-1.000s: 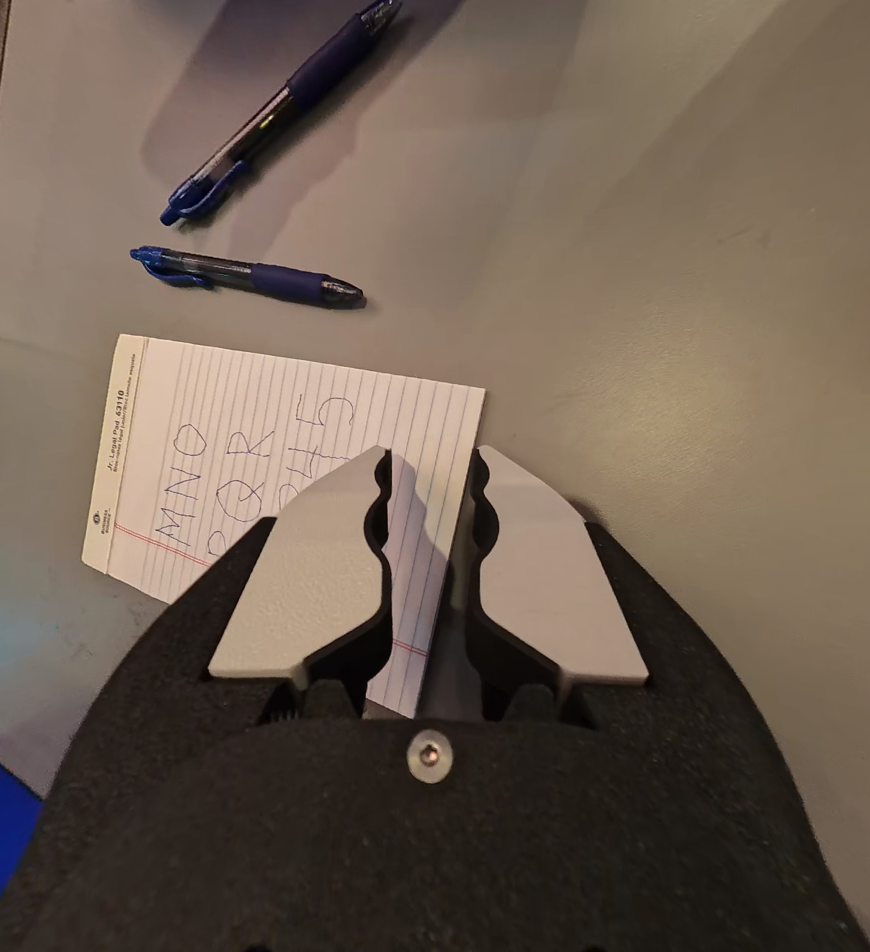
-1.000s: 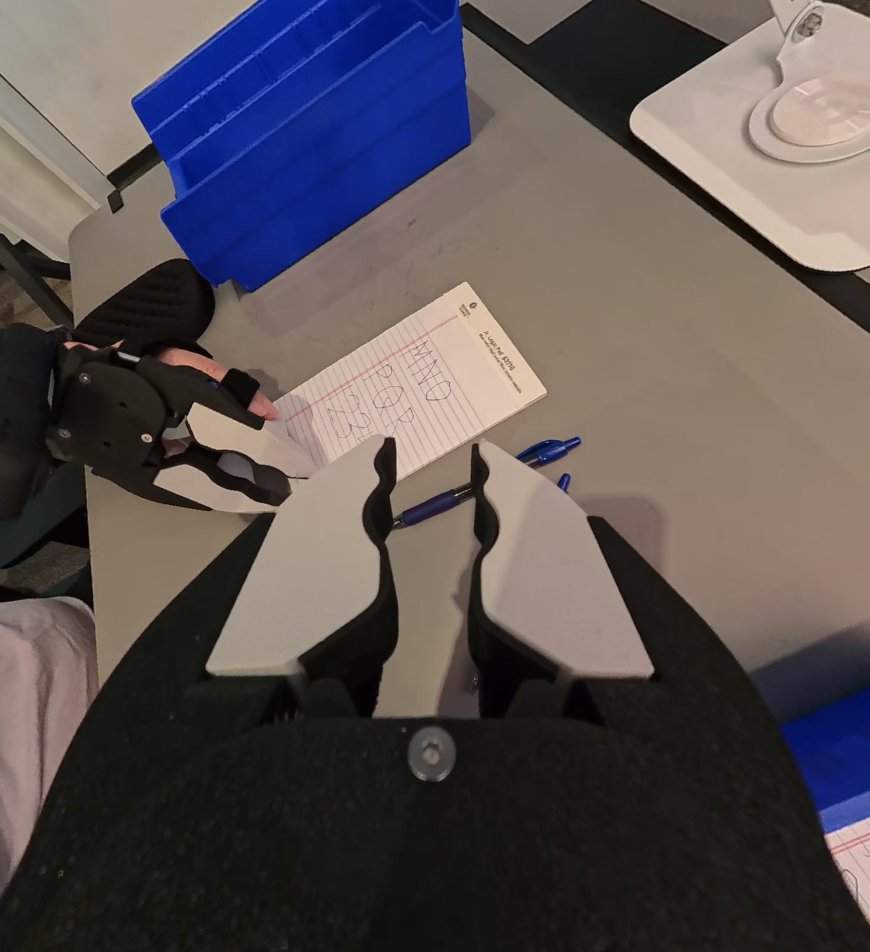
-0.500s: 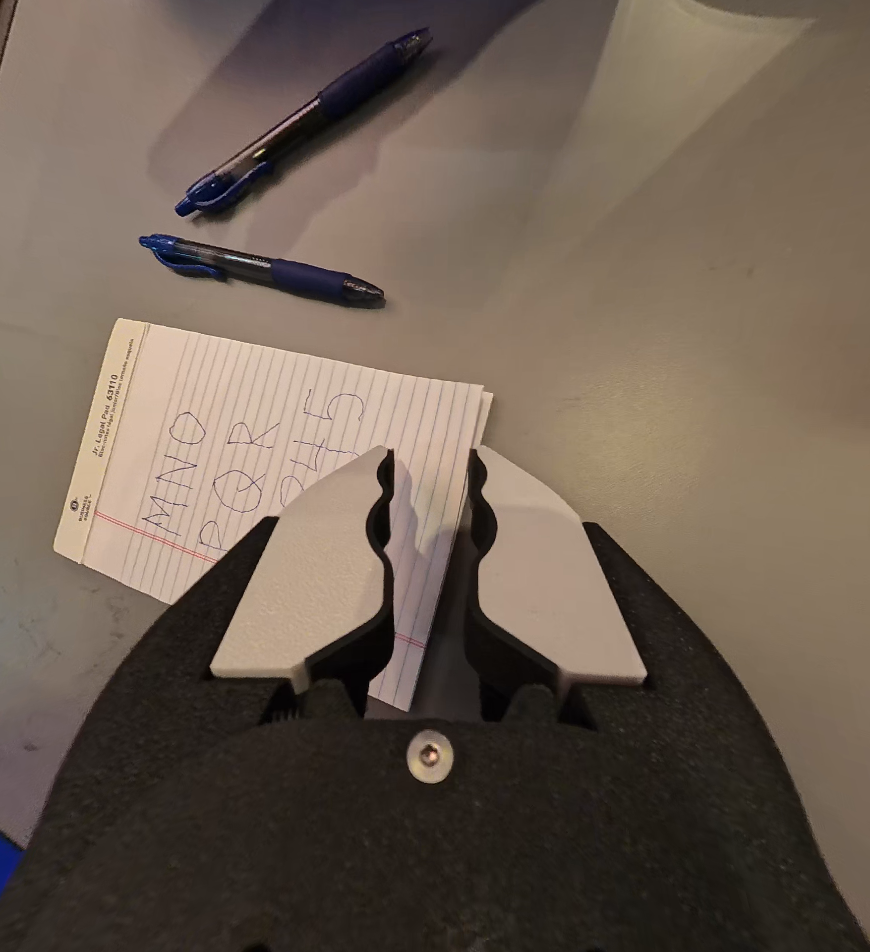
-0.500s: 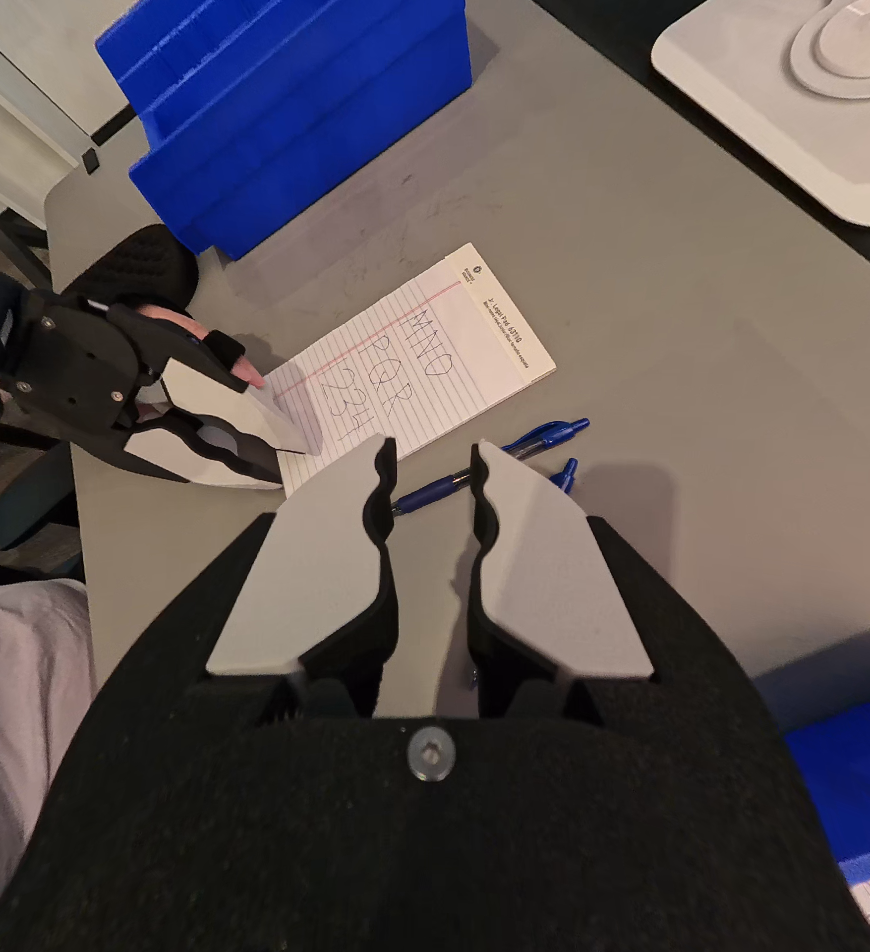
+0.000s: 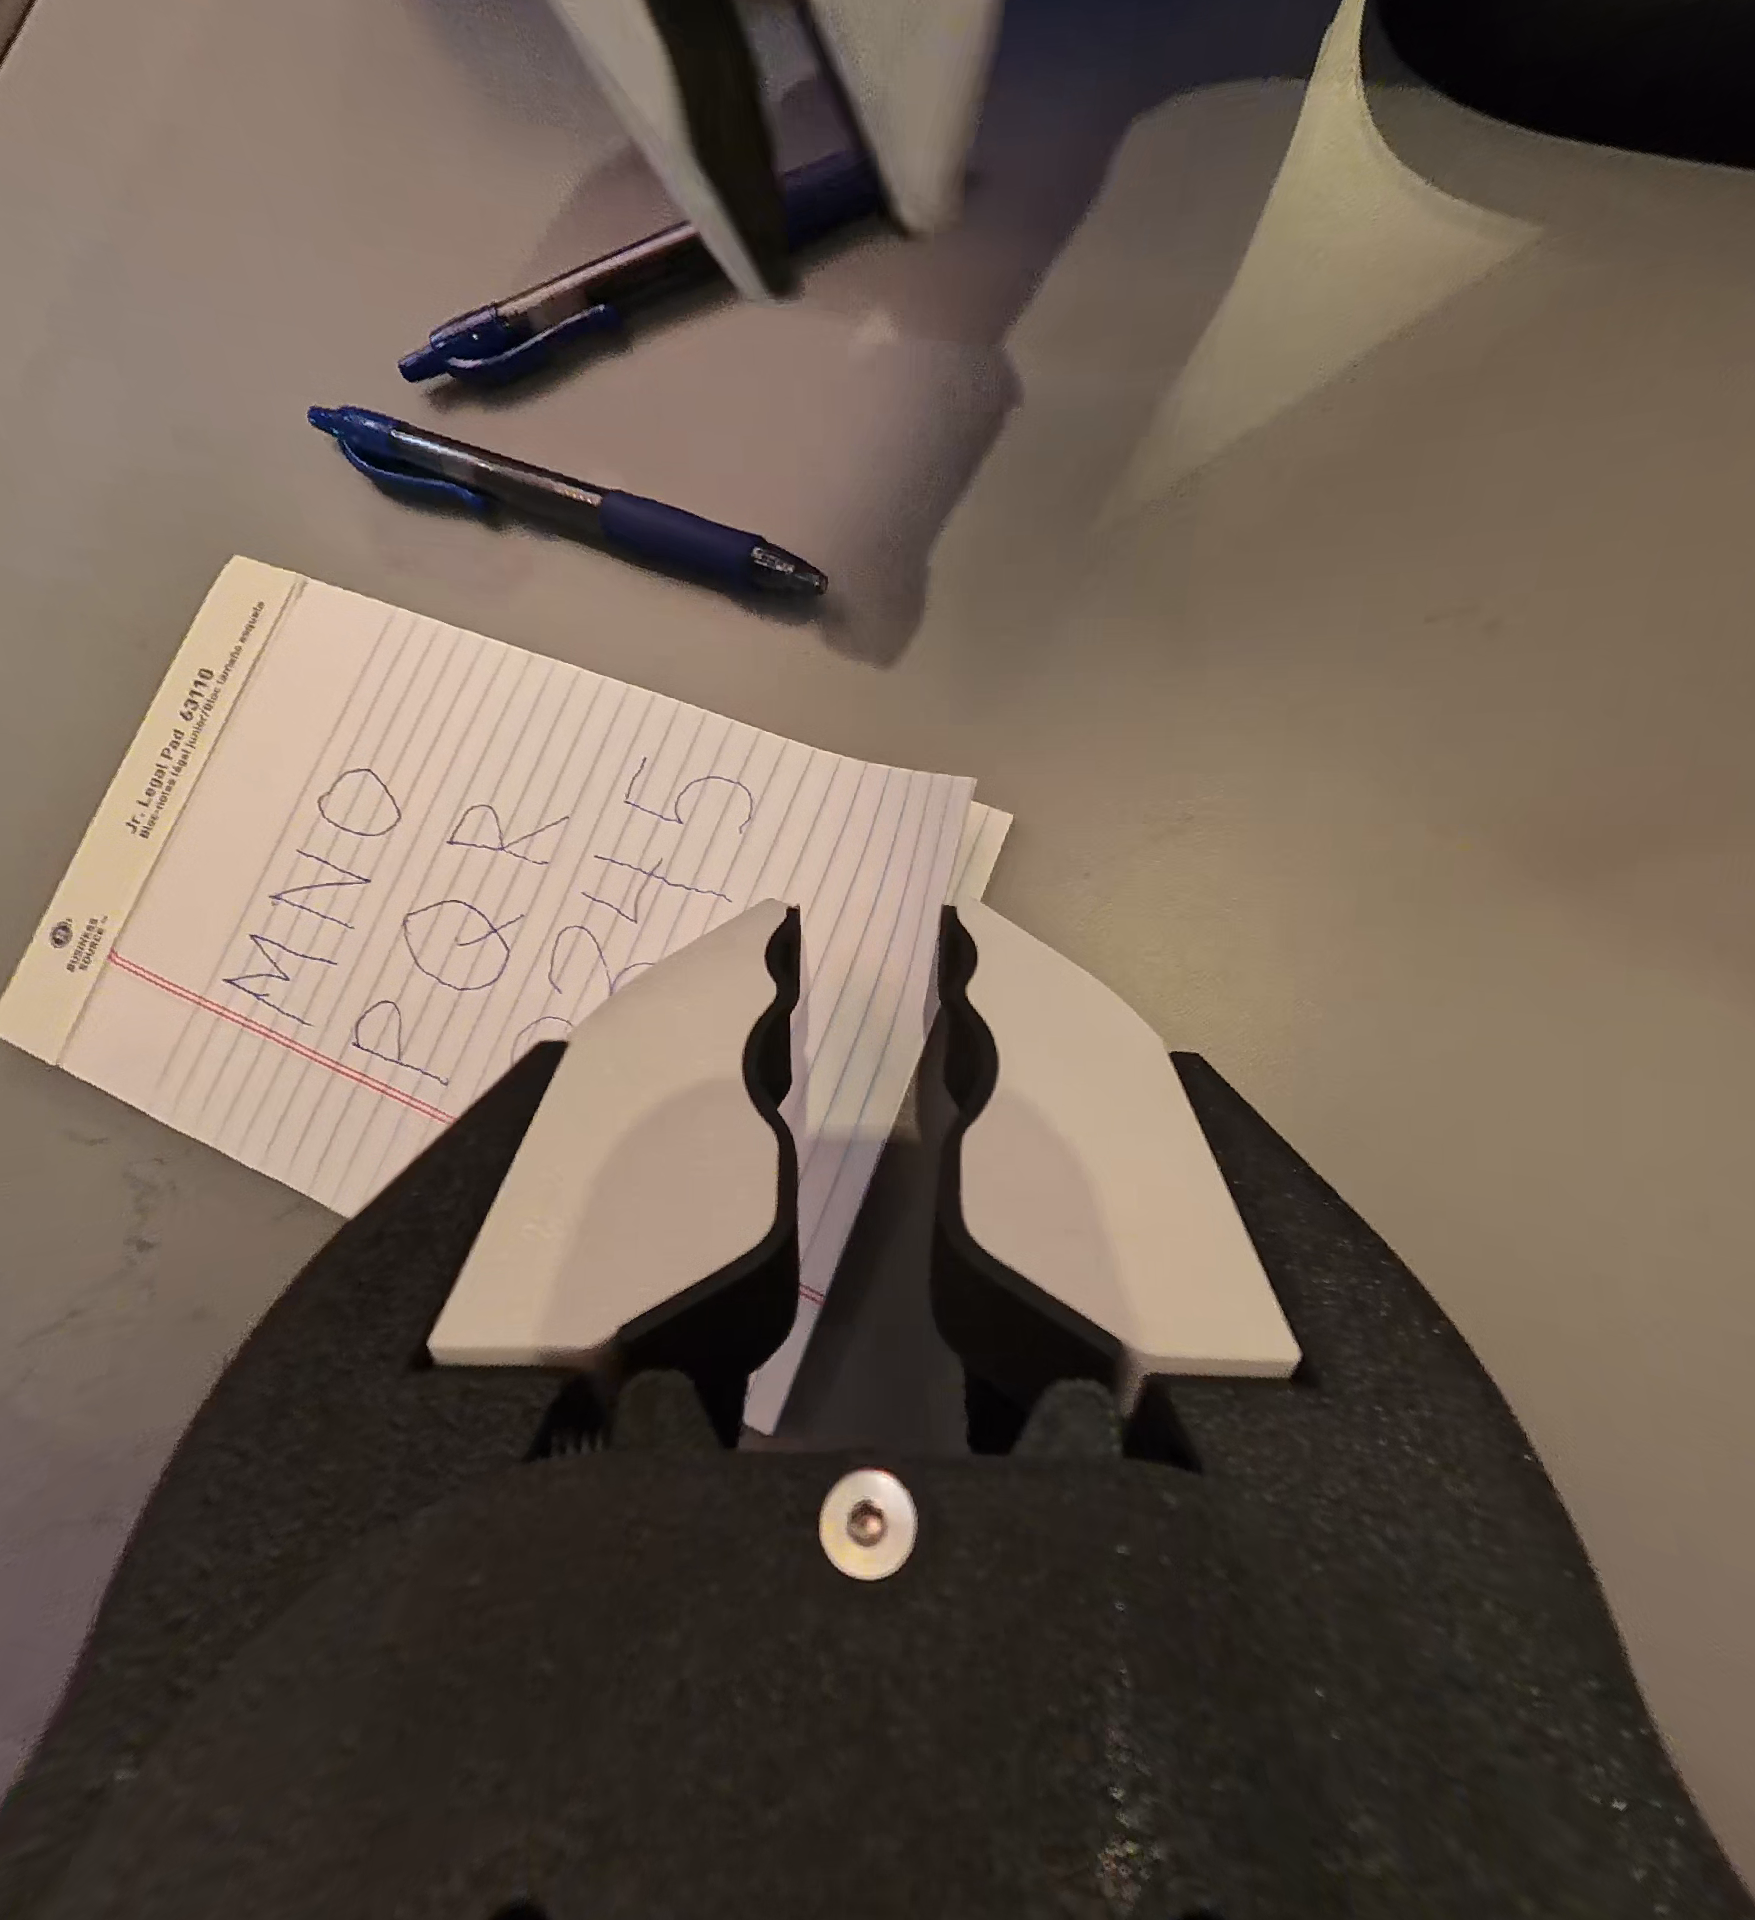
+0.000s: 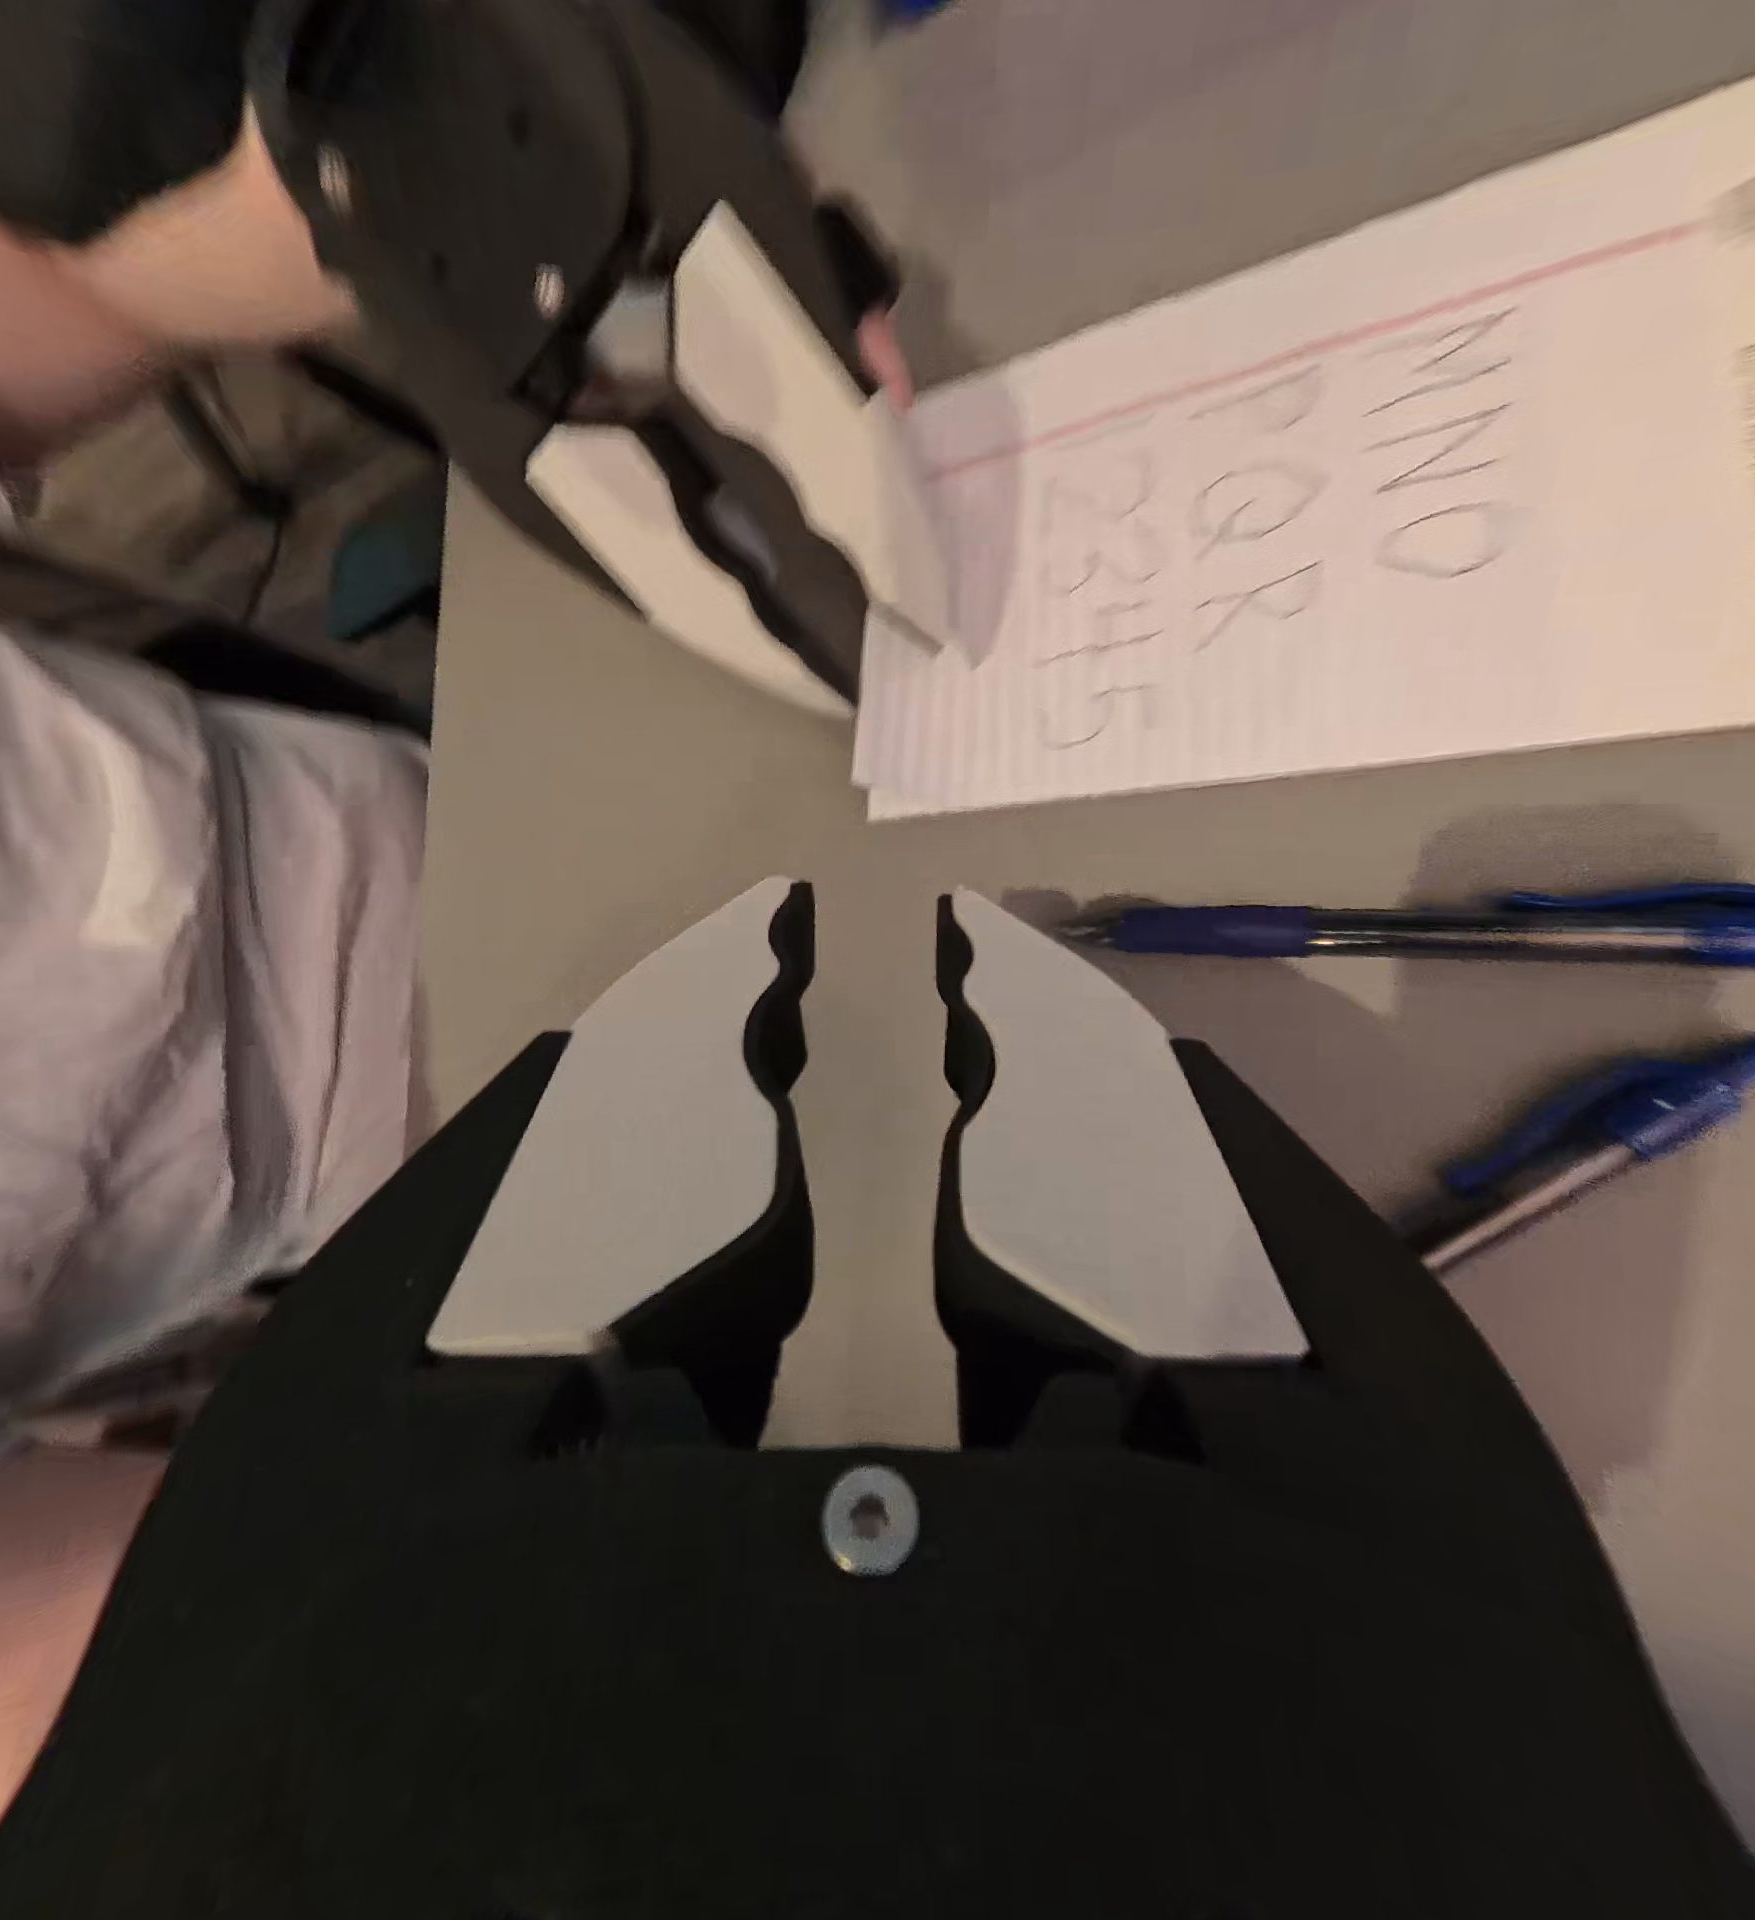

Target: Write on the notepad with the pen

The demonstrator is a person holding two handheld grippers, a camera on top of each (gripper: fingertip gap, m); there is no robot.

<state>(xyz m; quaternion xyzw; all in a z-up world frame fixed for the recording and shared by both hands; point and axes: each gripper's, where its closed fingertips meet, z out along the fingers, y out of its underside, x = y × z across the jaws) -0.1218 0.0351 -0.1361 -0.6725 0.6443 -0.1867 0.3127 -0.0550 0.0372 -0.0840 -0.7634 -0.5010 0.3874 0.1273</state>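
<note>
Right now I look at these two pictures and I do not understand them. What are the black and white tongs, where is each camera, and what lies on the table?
There is no robot here. A person holds a two-finger gripper in each hand, and each one carries a camera that looks forward along its fingers. The left wrist view shows the left gripper. A lifted corner of the top sheet of the notepad passes between its open fingers. The right wrist view is blurred. It shows the right gripper, open and empty, close to two blue pens: the pen nearer the notepad and the other pen. All of these lie on a grey table. No pen is held yet.
</note>
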